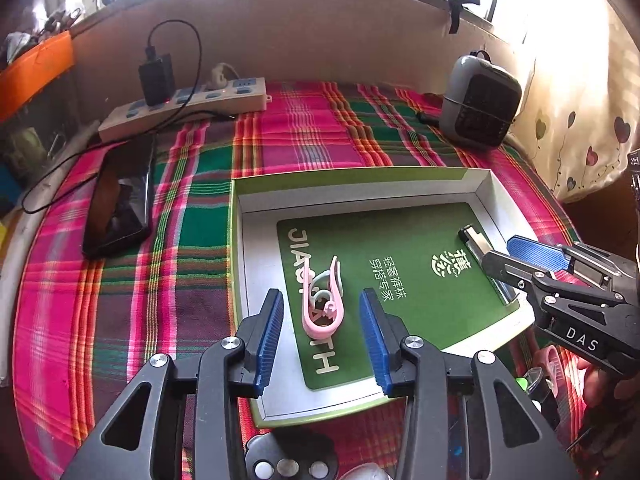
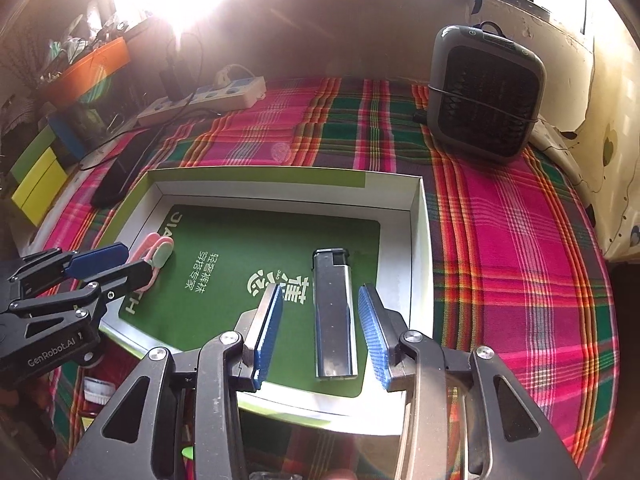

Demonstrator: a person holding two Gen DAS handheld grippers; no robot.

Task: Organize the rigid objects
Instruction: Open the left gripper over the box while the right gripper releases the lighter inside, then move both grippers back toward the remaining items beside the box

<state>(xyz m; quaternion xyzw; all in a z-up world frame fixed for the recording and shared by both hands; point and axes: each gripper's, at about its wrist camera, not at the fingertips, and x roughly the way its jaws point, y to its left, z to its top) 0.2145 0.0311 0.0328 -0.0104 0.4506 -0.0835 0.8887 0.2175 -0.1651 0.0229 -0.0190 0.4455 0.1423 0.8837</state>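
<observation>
Both claws part-open: left point(image 1: 322, 336) straddles clip point(image 1: 320, 304), right point(image 2: 320, 332) lighter point(image 2: 334, 312).

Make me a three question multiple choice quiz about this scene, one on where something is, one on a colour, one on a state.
1. Where does the silver rectangular lighter lie?
A. in the shallow white cardboard box
B. on the white power strip
C. beside the grey fan heater

2. What colour is the plastic clip in the box?
A. yellow
B. pink
C. black

3. How does the right gripper stand?
A. shut on the lighter
B. open, lighter between its fingers
C. holding the clip

Answers: 1 A, it rests on the box's green insert; 2 B, pink arms show; 3 B, gaps show beside both pads.
</observation>
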